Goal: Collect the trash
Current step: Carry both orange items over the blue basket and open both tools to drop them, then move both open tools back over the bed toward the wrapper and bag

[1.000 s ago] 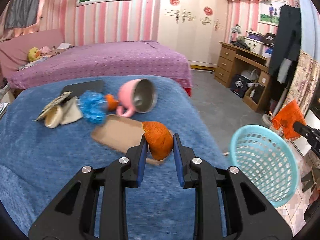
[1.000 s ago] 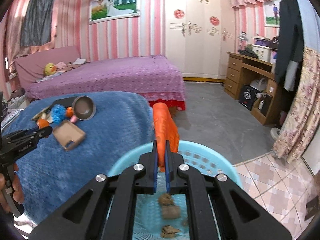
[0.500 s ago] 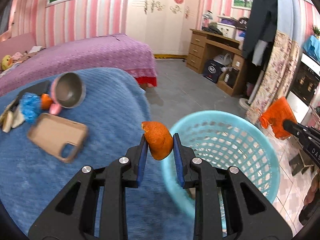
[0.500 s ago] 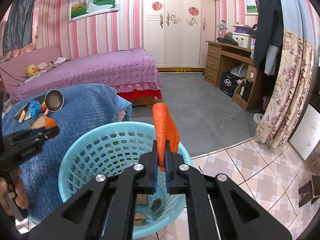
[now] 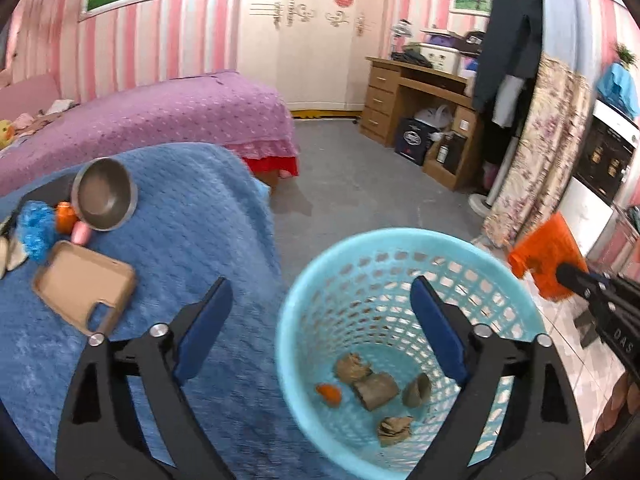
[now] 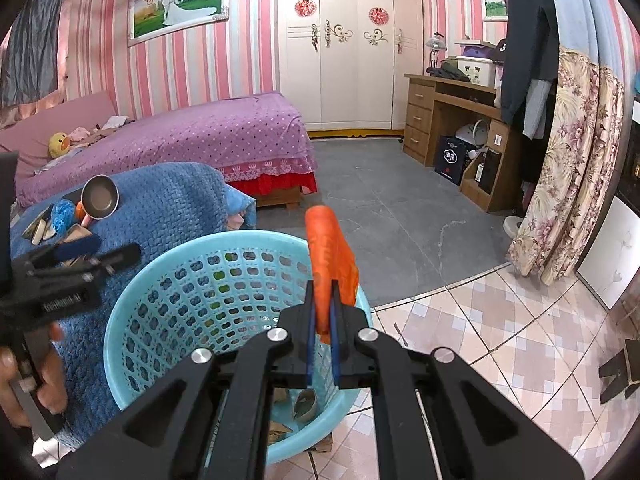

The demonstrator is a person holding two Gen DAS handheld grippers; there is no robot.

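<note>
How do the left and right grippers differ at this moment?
The left gripper is open, fingers spread wide with nothing between them; the right gripper is shut on an orange peel. The left hangs over the basket mouth, with trash pieces at the bottom; the right holds its peel up at the basket's rim. Both are black with blue pads and sit at the same blue basket.
</note>
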